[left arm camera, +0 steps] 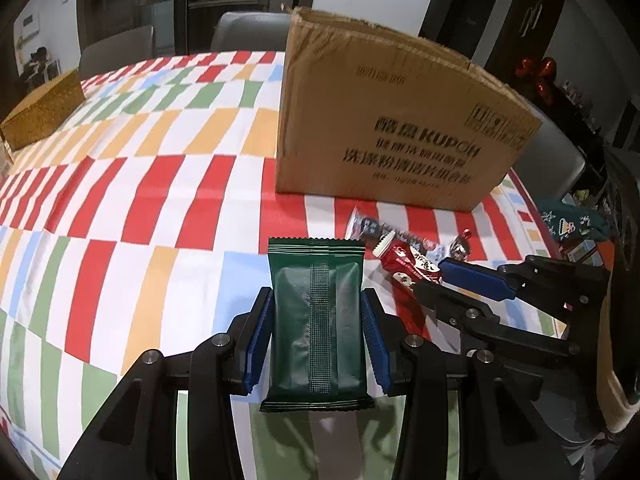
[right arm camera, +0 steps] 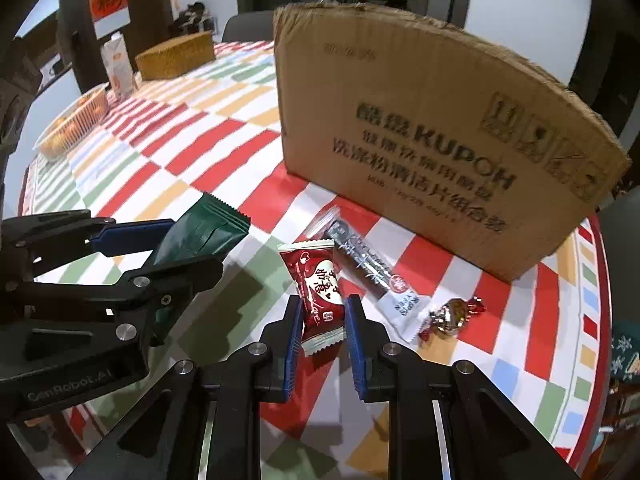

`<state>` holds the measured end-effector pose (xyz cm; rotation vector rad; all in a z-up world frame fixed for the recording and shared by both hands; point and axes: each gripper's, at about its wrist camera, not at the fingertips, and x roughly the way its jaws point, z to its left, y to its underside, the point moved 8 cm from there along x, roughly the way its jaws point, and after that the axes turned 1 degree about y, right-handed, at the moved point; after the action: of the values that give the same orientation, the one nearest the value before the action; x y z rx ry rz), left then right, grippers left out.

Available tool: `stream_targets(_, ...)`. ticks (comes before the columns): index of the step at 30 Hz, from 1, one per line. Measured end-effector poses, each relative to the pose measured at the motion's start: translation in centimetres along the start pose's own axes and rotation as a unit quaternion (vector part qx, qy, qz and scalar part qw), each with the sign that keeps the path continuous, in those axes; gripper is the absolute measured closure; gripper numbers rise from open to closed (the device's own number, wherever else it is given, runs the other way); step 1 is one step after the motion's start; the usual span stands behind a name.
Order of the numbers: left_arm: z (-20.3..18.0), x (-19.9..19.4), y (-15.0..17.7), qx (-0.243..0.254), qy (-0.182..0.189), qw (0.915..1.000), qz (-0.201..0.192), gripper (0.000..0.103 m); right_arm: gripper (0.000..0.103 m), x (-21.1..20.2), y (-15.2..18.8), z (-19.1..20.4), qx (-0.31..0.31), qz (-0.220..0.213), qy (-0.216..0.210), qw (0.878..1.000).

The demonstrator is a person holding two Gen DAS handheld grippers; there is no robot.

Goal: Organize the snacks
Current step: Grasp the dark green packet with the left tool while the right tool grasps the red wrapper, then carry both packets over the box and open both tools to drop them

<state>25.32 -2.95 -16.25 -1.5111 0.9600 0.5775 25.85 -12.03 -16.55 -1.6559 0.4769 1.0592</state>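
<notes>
cardboard box [left arm camera: 396, 120]: upright on the checked tablecloth [left arm camera: 132, 184], upper centre-right of both views; printed side faces the cameras, "KUPOH" legible; inside not visible.
clear plastic tray [right arm camera: 74, 126]: left edge of right wrist view, holds orange-coloured items, kind unclear.
left gripper [left arm camera: 318, 332]: blue pads clamped on both long sides of the green snack packet [left arm camera: 316, 320], lower centre of left wrist view; packet seam side up, top edge toward the box. In right wrist view at left edge, packet end pokes out past the pads.
right gripper [right arm camera: 322, 328]: pads either side of the red candy wrapper [right arm camera: 318, 292], lower centre of right wrist view; left pad touching, right pad close, so clamped or nearly — cannot tell for sure.
other snacks: long dark bar in clear wrapper [right arm camera: 368, 276] just right of the red candy, lying diagonal, near the box front; foil-wrapped candy [right arm camera: 452, 314] with red twisted ends further right, apart from the bar.
background: woven golden-brown box [right arm camera: 176, 56] and white-orange carton [right arm camera: 116, 62] upper left of right wrist view, well apart from the snacks; grey chair backs behind the table.
obstruction: box blocks everything behind it.
cut off: gripper bodies fill the bottom of both views; small print on wrappers unreadable.
</notes>
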Motion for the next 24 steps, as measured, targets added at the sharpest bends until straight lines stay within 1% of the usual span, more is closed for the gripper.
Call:
stream_targets(5,-0.9,-1.6,-1.0,0.008,0.006,0.9997,-0.021,0.06,0.08,-1.8,-0.6,-0.7,0.025,-0.022,0.0,0.999)
stream_targets(9,-1.8,-3.2,-2.3,0.017,0.01,0.9989,-0.043,0.06,0.08,-3.8,-1.3,-1.4,0.043,-0.049,0.004,0.998)
stream_targets(16,-3.0,-5.6,-5.7,0.029,0.017,0.9962,-0.08,0.06,0.08,-7.2,-3.3,-3.0,0.065,-0.096,0.018,0.993)
stream_targets(24,-4.9,-7.7,-10.5,0.049,0.018,0.9913,-0.121,0.06,0.08,-10.6,-6.4,-5.5,0.085,-0.143,0.04,0.985)
